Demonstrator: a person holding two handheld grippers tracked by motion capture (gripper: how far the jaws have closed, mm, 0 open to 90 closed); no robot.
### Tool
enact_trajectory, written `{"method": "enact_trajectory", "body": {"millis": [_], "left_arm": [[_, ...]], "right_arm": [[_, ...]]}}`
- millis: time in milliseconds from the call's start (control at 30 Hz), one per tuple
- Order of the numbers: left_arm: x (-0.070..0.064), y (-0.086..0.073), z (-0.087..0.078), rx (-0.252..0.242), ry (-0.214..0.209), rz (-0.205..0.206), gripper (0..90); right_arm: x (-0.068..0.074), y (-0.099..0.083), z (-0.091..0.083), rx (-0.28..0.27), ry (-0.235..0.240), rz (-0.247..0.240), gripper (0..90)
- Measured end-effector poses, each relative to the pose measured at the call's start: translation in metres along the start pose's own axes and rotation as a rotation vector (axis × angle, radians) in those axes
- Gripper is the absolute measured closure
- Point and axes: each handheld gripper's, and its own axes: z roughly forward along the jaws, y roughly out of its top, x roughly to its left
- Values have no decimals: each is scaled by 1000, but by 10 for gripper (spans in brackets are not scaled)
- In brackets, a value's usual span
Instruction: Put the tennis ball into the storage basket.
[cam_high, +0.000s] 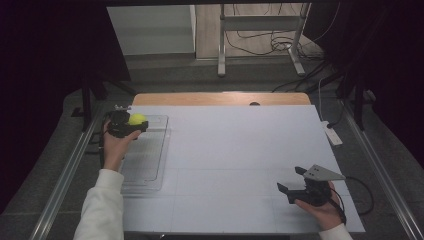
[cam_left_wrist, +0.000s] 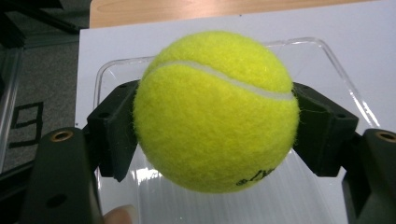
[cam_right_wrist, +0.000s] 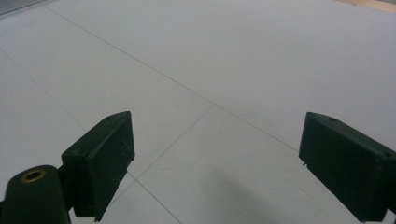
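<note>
Left gripper view, frame centre: left gripper (cam_left_wrist: 217, 126) clamps tennis ball (cam_left_wrist: 216, 112) — light, springy, fuzzy — across its middle; right gripper (cam_right_wrist: 215, 163) gapes wide.

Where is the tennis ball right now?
The ball sits clamped in the left gripper, at the high view's left, above the far end of the clear tray.

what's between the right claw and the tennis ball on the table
Nothing: in the high view, bare white table runs from the right claw to the clear tray under the tennis ball.
</note>
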Motion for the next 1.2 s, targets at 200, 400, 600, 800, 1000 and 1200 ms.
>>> {"method": "enact_trajectory", "body": {"millis": [200,400,600,800,1000,1200], "left_arm": [[0,-1,5,14,6,-4,261],[-2,0,6,31,13,15,261],[-3,-1,12,48,22,23,261],[-2,-2,16,68,28,29,261],[-1,-3,19,83,29,27,261],[0,-4,23,105,31,23,260]], "right_arm": [[-1,0,0,0,0,3,108],[-1,0,0,0,-2,2,108],[0,0,0,1,-4,0,108],[0,0,0,2,-5,-1,108],[-1,-1,0,3,-7,1,108],[-1,-1,0,3,-6,-1,108]]}}
